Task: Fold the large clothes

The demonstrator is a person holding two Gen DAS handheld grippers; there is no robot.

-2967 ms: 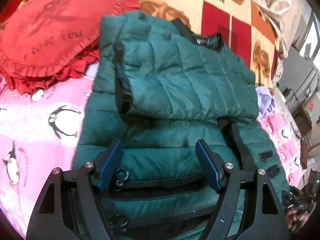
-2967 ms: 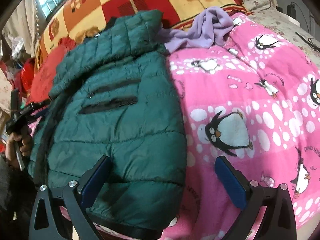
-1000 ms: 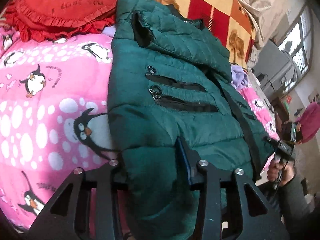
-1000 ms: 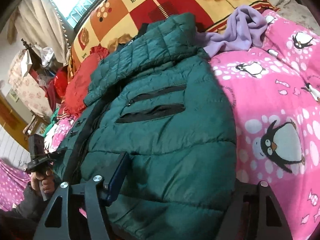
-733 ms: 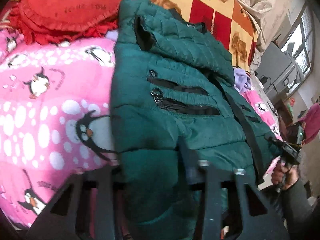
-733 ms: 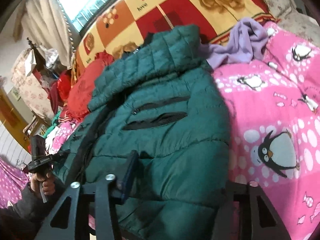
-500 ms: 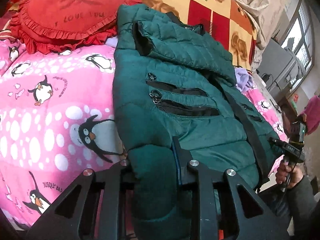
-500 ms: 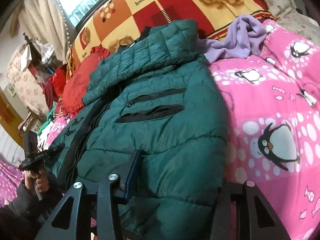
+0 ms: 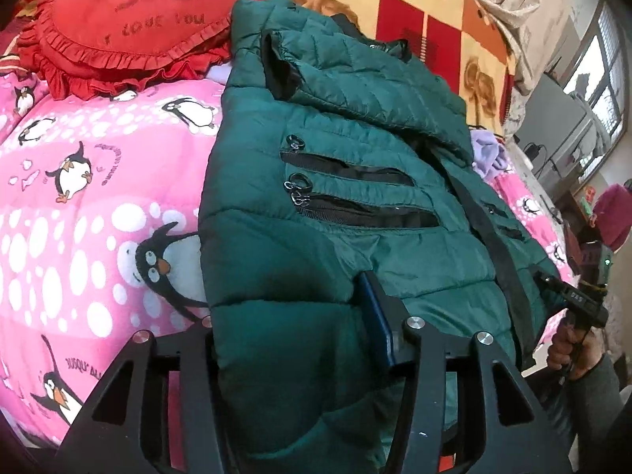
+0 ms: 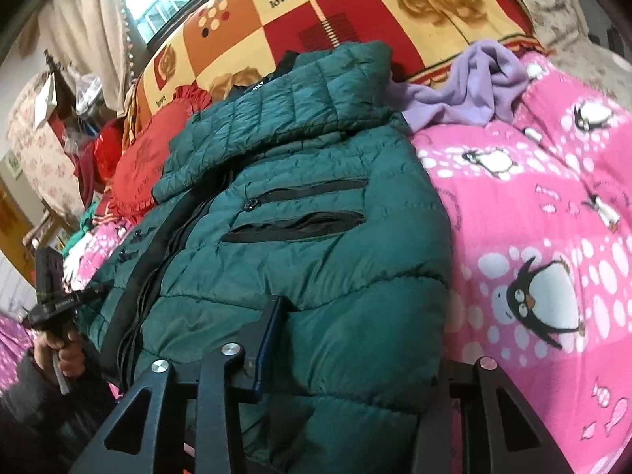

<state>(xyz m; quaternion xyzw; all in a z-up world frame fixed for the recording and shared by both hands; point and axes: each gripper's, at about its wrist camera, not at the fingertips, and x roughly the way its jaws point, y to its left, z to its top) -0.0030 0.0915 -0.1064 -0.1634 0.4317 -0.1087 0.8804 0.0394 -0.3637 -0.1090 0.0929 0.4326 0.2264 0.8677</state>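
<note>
left gripper point(image 9: 294, 316) easing apart and right gripper point(image 10: 355, 339) tightening, both jaws pinched the green jacket point(image 9: 355, 181) hem.

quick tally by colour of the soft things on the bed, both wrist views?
Green: 1, the jacket
Red: 1, the cushion
Purple: 1, the garment
Pink: 1, the penguin blanket
Red, orange and yellow checks: 1, the blanket behind
Total: 5
</note>
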